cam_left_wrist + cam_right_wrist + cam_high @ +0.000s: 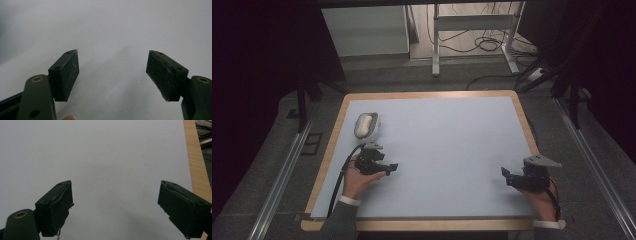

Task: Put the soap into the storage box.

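Note:
A white and grey rounded object point(367, 126), much like a computer mouse, lies on the pale blue mat point(447, 145) at the far left. Just in front of it a hand holds my left gripper point(391, 167) low over the mat, its tips pointing right and away from the object. In the left gripper view the left gripper point(112, 72) is open, with bare mat between its pads point(71, 72). My right gripper point(507, 176) rests near the mat's right front, pointing left. The right gripper point(115, 207) is open too, with nothing between its jaws.
The mat lies on a wooden-edged table point(422, 94). Its wooden rim point(195, 157) runs along the right of the right gripper view. Beyond the table stand a white desk frame point(472, 22) and loose cables point(487, 45) on the floor. Metal rails point(282, 170) flank both sides.

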Demonstrator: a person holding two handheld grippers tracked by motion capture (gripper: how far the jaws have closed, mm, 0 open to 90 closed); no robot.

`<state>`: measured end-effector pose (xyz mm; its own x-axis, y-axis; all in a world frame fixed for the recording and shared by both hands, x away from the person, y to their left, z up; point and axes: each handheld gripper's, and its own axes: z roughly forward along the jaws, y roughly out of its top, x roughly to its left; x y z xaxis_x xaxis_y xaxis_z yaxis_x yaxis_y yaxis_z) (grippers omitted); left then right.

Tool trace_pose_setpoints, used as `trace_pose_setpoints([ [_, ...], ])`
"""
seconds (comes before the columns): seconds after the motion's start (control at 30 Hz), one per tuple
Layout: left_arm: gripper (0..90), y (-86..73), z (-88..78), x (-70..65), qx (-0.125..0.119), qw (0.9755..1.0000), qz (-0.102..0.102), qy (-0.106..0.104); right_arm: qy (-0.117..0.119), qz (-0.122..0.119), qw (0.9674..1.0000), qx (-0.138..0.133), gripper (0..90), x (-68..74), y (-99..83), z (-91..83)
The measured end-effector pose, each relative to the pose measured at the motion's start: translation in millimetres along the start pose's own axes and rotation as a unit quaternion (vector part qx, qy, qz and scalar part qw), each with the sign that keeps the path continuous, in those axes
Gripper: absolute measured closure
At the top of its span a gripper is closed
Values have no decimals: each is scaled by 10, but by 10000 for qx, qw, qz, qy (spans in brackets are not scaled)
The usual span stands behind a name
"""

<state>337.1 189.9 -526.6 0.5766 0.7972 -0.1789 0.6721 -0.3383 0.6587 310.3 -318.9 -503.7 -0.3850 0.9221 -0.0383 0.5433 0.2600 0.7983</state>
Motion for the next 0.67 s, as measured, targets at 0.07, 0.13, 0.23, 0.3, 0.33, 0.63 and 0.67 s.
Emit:
trace_pose_setpoints([
  [0.07,268,-48,10,27,56,10000,-7,35,-5,-34,10000,-4,123,9,1,8],
  [0.13,269,-61,3,36,18,10000,-52,49,6,-54,10000,7,123,14,2,10],
  [0.23,269,-60,-8,33,-34,10000,-75,39,6,-63,10000,11,123,22,5,12],
  [0.3,269,-55,-23,29,-86,9999,-89,5,6,-71,10000,14,123,28,8,14],
  [0.33,269,-55,-25,28,-65,9999,-82,-10,10,-91,10000,3,123,33,9,17],
  [0.63,265,-57,-43,19,-74,10000,-55,37,28,-119,9999,8,123,47,14,22],
  [0.67,265,-56,-47,23,-66,10000,-50,40,35,-124,9999,2,123,52,16,24],
])
